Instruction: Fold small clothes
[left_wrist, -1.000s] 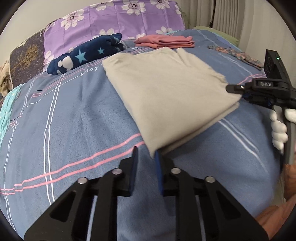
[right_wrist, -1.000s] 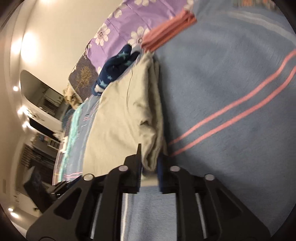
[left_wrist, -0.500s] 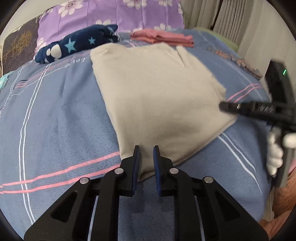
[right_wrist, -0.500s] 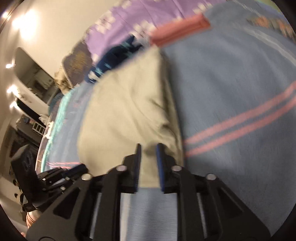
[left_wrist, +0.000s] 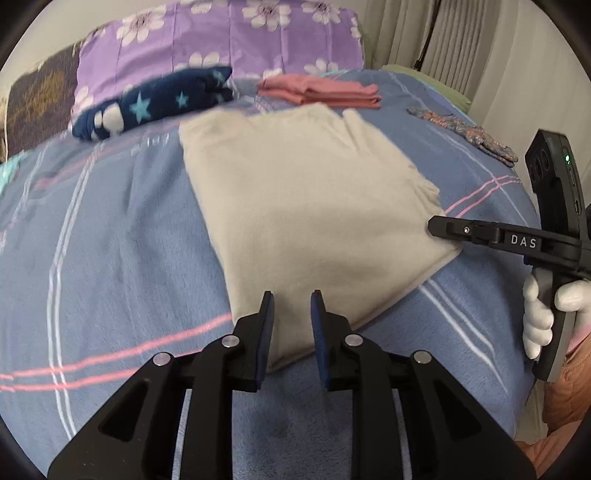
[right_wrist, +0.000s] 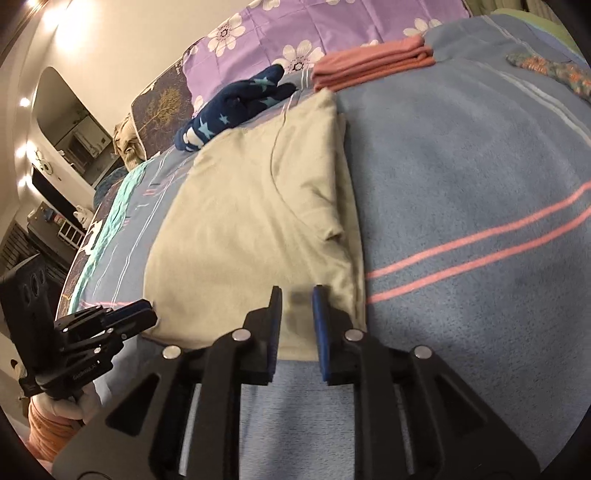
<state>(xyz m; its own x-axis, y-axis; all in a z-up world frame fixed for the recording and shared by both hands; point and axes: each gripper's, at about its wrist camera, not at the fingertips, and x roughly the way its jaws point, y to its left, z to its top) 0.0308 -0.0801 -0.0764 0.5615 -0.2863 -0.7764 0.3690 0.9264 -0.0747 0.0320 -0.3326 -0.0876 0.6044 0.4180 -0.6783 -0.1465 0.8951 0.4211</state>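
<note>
I see the soft beige folded cotton garment (left_wrist: 306, 218) lying flat on the blue striped fleece bed cover (left_wrist: 110, 258). Left hand-held gripper (left_wrist: 291, 314) w/ jaws just opened a bit, nothing gripped, over the near corner. Right hand-held gripper (right_wrist: 297, 306) likewise part-open, empty, just reopened; "DAS" printed on it. Far edge blurred.

We see the folded shirt (left_wrist: 306, 206) lying mid-bed (left_wrist: 110, 240), a folded stack (left_wrist: 321, 90) behind it, pillows (left_wrist: 221, 40) beyond.
</note>
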